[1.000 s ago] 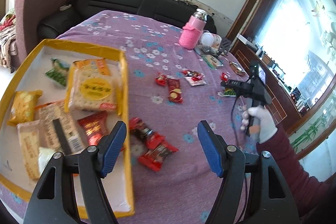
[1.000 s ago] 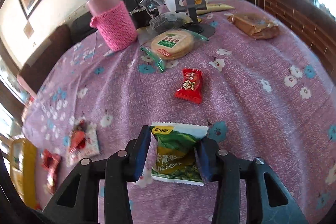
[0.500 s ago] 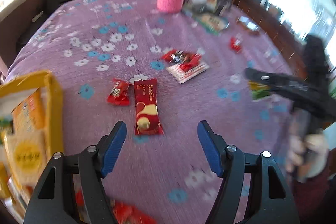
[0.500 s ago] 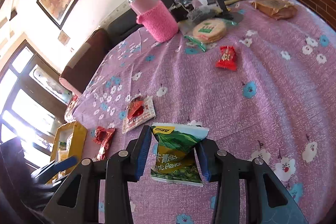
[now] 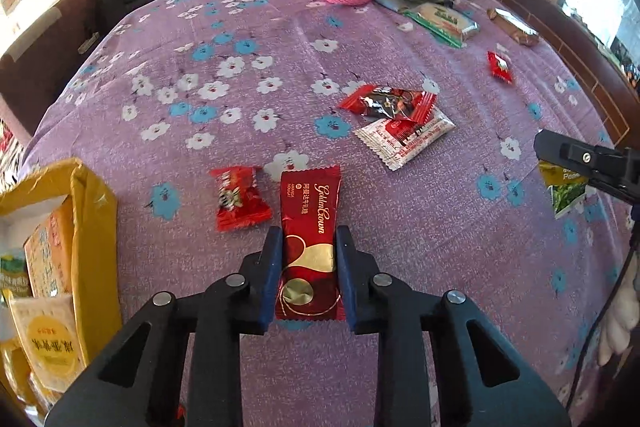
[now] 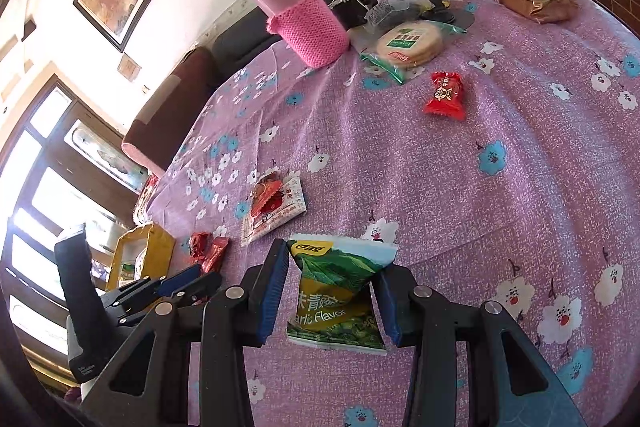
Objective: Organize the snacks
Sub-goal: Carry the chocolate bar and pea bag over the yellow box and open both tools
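You're mid-pickup: your left tongs point(image 5: 308, 277) are clenched on the red nougat bar point(image 5: 310, 235) lying on the surface, your right tongs point(image 6: 330, 293) grip the green pea packet point(image 6: 338, 297), so next carry both to the yellow box point(image 5: 94, 235) at left.

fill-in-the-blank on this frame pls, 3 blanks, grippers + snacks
1. The left gripper is closed on a dark ____ Golden Crown nougat bar.
2. The right gripper holds a green pea packet labelled "____ Flavor".
3. The bottle wears a knitted sleeve coloured ____.

Missing words: red; Garlic; pink
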`<state>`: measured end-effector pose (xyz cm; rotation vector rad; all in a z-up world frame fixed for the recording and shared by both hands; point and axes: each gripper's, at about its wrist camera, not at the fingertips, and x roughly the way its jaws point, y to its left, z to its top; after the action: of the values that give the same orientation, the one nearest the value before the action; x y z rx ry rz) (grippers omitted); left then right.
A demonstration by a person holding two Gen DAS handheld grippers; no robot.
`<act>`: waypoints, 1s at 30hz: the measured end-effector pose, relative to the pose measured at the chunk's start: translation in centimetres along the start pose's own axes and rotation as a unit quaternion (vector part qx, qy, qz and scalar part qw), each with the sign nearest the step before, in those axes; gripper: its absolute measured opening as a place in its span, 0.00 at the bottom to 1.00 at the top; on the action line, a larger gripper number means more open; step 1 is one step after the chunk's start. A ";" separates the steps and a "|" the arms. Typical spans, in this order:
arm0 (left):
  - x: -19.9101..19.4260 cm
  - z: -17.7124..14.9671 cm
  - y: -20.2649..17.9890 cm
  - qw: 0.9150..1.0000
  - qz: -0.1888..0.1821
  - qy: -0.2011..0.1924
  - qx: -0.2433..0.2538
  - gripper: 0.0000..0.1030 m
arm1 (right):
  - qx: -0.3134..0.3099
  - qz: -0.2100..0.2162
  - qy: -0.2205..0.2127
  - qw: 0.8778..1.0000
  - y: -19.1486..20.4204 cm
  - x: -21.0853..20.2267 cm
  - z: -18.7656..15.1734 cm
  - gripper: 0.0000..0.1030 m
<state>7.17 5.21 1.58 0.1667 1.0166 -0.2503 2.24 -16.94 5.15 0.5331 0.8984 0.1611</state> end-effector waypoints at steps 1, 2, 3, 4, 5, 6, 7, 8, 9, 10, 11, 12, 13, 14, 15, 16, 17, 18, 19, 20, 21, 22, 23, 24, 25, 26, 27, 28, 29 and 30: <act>-0.2 0.0 0.3 1.000 -0.007 -0.004 -0.009 0.23 | -0.001 0.000 -0.001 1.000 0.0 -0.1 0.0 0.41; -0.6 0.0 0.6 1.000 -0.014 -0.009 -0.018 0.22 | -0.002 -0.002 -0.004 1.000 0.1 -0.2 0.0 0.41; -1.2 -0.3 0.9 0.999 -0.022 -0.013 -0.028 0.22 | -0.003 -0.001 -0.005 1.000 0.0 -0.2 0.1 0.41; -1.8 -0.5 1.3 0.999 -0.029 -0.018 -0.036 0.22 | -0.004 -0.001 -0.008 1.000 0.1 -0.3 0.1 0.41; -2.8 -0.9 1.6 0.998 -0.038 -0.026 -0.045 0.22 | -0.005 0.000 -0.011 1.000 0.2 -0.4 0.1 0.41; -3.5 -1.2 1.9 0.997 -0.042 -0.033 -0.051 0.22 | -0.008 -0.001 -0.013 1.000 0.2 -0.4 0.0 0.41; -4.5 -1.6 2.2 0.997 -0.046 -0.041 -0.057 0.23 | -0.011 -0.001 -0.013 1.000 0.3 -0.4 0.0 0.41; -5.6 -2.1 2.7 0.995 -0.051 -0.050 -0.065 0.23 | -0.013 -0.002 -0.013 1.000 0.4 -0.4 -0.1 0.41; -6.8 -2.8 3.4 0.994 -0.057 -0.058 -0.076 0.23 | -0.015 -0.003 -0.013 1.000 0.5 -0.3 -0.2 0.41; -7.7 -3.4 4.0 0.992 -0.062 -0.065 -0.084 0.23 | -0.017 -0.004 -0.012 1.000 0.6 -0.2 -0.3 0.41; -8.8 -4.1 4.8 0.991 -0.065 -0.073 -0.096 0.23 | -0.021 -0.006 -0.011 1.000 0.7 0.0 -0.4 0.41; -10.0 -5.1 5.8 0.988 -0.068 -0.081 -0.110 0.23 | -0.025 -0.007 -0.011 1.000 0.9 0.1 -0.5 0.41; -10.9 -5.9 6.7 0.986 -0.070 -0.088 -0.122 0.23 | -0.030 -0.009 -0.011 0.999 1.1 0.2 -0.6 0.41; -11.7 -6.6 7.6 0.984 -0.072 -0.095 -0.133 0.23 | -0.037 -0.011 -0.011 0.999 1.5 0.3 -0.8 0.41; -12.5 -7.4 8.6 0.981 -0.071 -0.103 -0.147 0.23 | -0.041 -0.011 -0.011 0.999 1.7 0.3 -0.9 0.41; -13.2 -8.1 9.5 0.979 -0.069 -0.109 -0.158 0.23 | -0.047 -0.012 -0.011 0.999 2.0 0.4 -1.0 0.41; -14.1 -9.1 10.8 0.975 -0.065 -0.119 -0.176 0.23 | -0.055 -0.014 -0.012 0.998 2.3 0.5 -1.2 0.41; -14.7 -10.0 11.8 0.972 -0.063 -0.124 -0.189 0.23 | -0.062 -0.015 -0.012 0.998 2.6 0.5 -1.3 0.41; -15.3 -11.0 13.0 0.968 -0.060 -0.131 -0.206 0.23 | -0.070 -0.017 -0.012 0.997 3.0 0.6 -1.5 0.41; -15.6 -11.7 13.7 0.965 -0.059 -0.135 -0.219 0.23 | -0.081 -0.019 -0.011 0.996 3.5 0.7 -1.8 0.41; -16.0 -12.6 14.7 0.960 -0.057 -0.141 -0.234 0.23 | -0.089 -0.020 -0.011 0.996 3.9 0.8 -2.1 0.41; -16.5 -13.7 15.8 0.956 -0.054 -0.147 -0.249 0.23 | -0.097 -0.020 -0.009 0.995 4.4 1.0 -2.4 0.41; -16.7 -14.3 16.4 0.953 -0.050 -0.150 -0.257 0.23 | -0.102 -0.018 -0.007 0.995 4.7 1.1 -2.6 0.41; -16.9 -15.2 17.2 0.950 -0.044 -0.154 -0.268 0.23 | -0.107 -0.017 -0.005 0.994 5.1 1.2 -2.9 0.41; -17.1 -16.0 18.0 0.947 -0.042 -0.157 -0.277 0.23 | -0.115 -0.023 -0.006 0.993 5.7 1.4 -3.2 0.41; -17.4 -16.6 18.4 0.945 -0.042 -0.159 -0.282 0.23 | -0.122 -0.031 -0.006 0.992 6.2 1.5 -3.5 0.41; -17.6 -17.2 19.0 0.944 -0.040 -0.160 -0.287 0.23 | -0.128 -0.034 -0.005 0.991 6.7 1.5 -3.8 0.41; -17.8 -17.8 19.5 0.942 -0.035 -0.162 -0.290 0.23 | -0.131 -0.032 -0.004 0.991 7.3 1.3 -4.1 0.41; -18.0 -18.3 19.8 0.942 -0.032 -0.164 -0.292 0.23 | -0.133 -0.025 -0.003 0.991 8.0 1.0 -4.5 0.41; -18.2 -18.7 20.1 0.941 -0.030 -0.167 -0.294 0.23 | -0.133 -0.018 -0.003 0.991 8.7 0.7 -4.8 0.41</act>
<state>-11.53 31.60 7.87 -0.4398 0.7196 -0.0176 -0.35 -7.42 6.59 0.2690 0.8637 0.2432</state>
